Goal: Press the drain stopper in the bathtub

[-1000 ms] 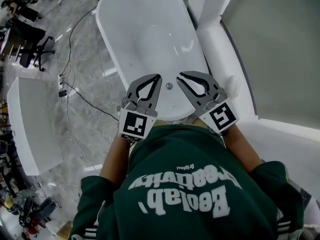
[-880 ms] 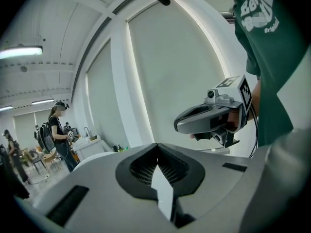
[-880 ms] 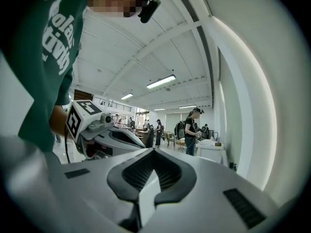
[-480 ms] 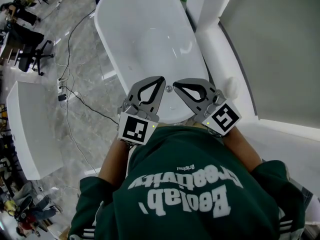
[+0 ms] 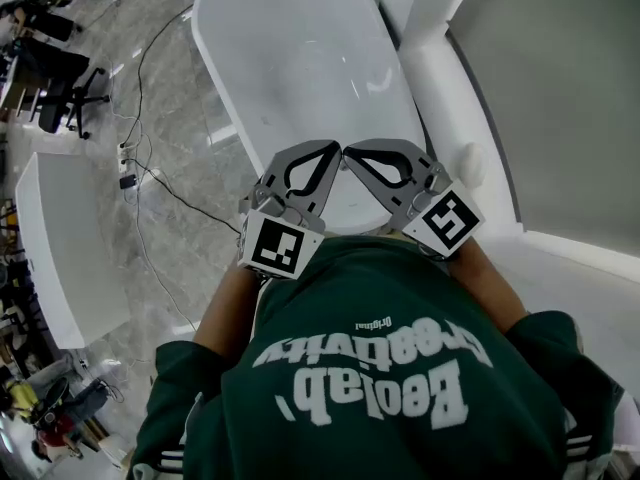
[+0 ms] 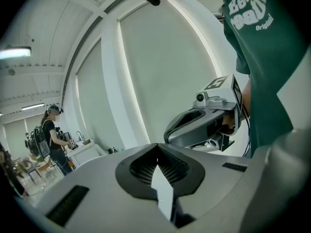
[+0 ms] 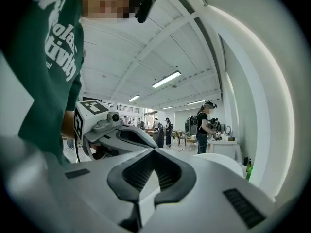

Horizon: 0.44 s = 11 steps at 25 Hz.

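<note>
The white bathtub (image 5: 300, 58) lies lengthwise ahead of me in the head view. Both grippers hang over its near end, above the rim, angled toward each other so their tips nearly touch. My left gripper (image 5: 332, 149) is shut with nothing in it, its jaws meeting in the left gripper view (image 6: 156, 147). My right gripper (image 5: 349, 155) is shut and empty too, its pads closed together (image 7: 153, 152). Each gripper view points up at the room and shows the other gripper: the right gripper (image 6: 204, 127) and the left gripper (image 7: 116, 132). The drain stopper is hidden beneath the grippers.
Black cables (image 5: 150, 178) trail over the marble floor left of the tub. A white bench-like unit (image 5: 60, 248) stands further left, with office chairs (image 5: 60, 98) beyond. A white ledge (image 5: 440, 98) with a round white object (image 5: 468, 163) flanks the tub's right side. People (image 7: 204, 127) stand in the room.
The two grippers have drawn together until their tips nearly meet. The small round drain stopper that showed between them is now covered.
</note>
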{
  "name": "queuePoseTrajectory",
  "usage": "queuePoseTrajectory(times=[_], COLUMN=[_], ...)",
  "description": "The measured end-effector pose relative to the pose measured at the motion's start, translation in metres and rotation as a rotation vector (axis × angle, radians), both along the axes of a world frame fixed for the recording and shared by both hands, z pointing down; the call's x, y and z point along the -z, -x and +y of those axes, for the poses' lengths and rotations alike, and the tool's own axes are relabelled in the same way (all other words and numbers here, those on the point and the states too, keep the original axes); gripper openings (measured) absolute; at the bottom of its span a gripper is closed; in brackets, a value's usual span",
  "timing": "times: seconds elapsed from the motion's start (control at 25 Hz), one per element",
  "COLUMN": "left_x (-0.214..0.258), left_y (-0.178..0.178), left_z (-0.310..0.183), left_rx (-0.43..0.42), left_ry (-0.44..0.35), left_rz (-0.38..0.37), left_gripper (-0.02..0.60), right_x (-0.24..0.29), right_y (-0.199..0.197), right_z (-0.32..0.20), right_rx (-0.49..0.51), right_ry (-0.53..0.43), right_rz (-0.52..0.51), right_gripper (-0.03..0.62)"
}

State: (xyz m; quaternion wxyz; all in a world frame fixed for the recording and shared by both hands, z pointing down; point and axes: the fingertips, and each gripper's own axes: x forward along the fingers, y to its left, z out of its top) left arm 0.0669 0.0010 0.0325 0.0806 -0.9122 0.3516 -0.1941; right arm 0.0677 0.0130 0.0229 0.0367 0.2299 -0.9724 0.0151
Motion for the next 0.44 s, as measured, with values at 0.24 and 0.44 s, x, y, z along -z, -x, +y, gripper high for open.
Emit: queuePoseTrajectory(times=[0.24, 0.44], left_x=[-0.0057, -0.0050], left_y=[0.0037, 0.0035], left_z=[-0.0006, -0.0023], left_rx=[0.016, 0.014], left_ry=[0.013, 0.008], left_rz=[-0.012, -0.007], left_gripper=[0.009, 0.009], right_x=[-0.0051, -0.0038], right_y=[0.0026, 0.0028], right_z=[-0.0003, -0.0026], right_rx=[0.001, -0.001], right_ry=[0.013, 0.008], right_rz=[-0.002, -0.002], right_gripper=[0.012, 0.012])
